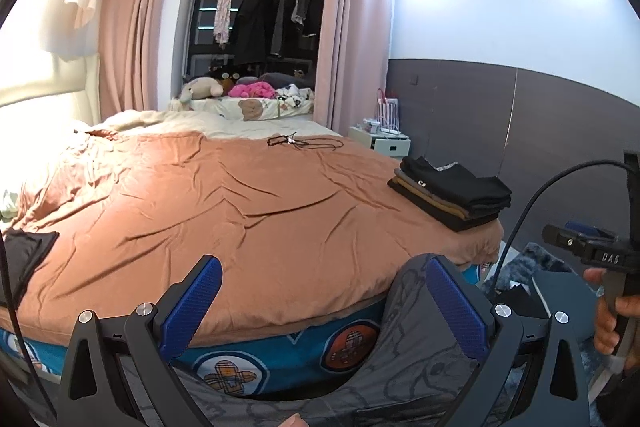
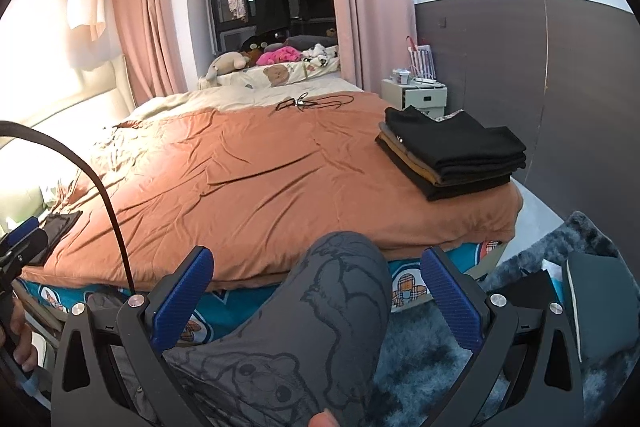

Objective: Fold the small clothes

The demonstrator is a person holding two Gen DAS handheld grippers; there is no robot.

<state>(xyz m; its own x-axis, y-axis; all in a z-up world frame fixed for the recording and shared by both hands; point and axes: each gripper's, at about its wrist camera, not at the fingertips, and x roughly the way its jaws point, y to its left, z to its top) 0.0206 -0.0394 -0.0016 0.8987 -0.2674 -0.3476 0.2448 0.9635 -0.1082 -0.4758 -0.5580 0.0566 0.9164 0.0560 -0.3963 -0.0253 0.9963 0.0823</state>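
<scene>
A stack of folded dark clothes [image 1: 452,193] lies on the right corner of the bed with the orange cover [image 1: 248,211]; it also shows in the right wrist view [image 2: 452,151]. A flat black garment [image 1: 22,259] lies at the bed's left edge, also in the right wrist view [image 2: 58,227]. My left gripper [image 1: 320,311] is open and empty, in front of the bed's foot. My right gripper [image 2: 316,299] is open and empty, above the person's grey patterned knee [image 2: 340,291]. The right gripper also shows at the right of the left wrist view [image 1: 592,251].
A dark blue shaggy rug [image 2: 440,359] with dark items [image 2: 592,303] lies on the floor right of the bed. A white nightstand [image 2: 416,93] stands by the grey wall. A black cord and glasses [image 2: 312,102] lie far on the bed. Plush toys [image 2: 276,57] are behind.
</scene>
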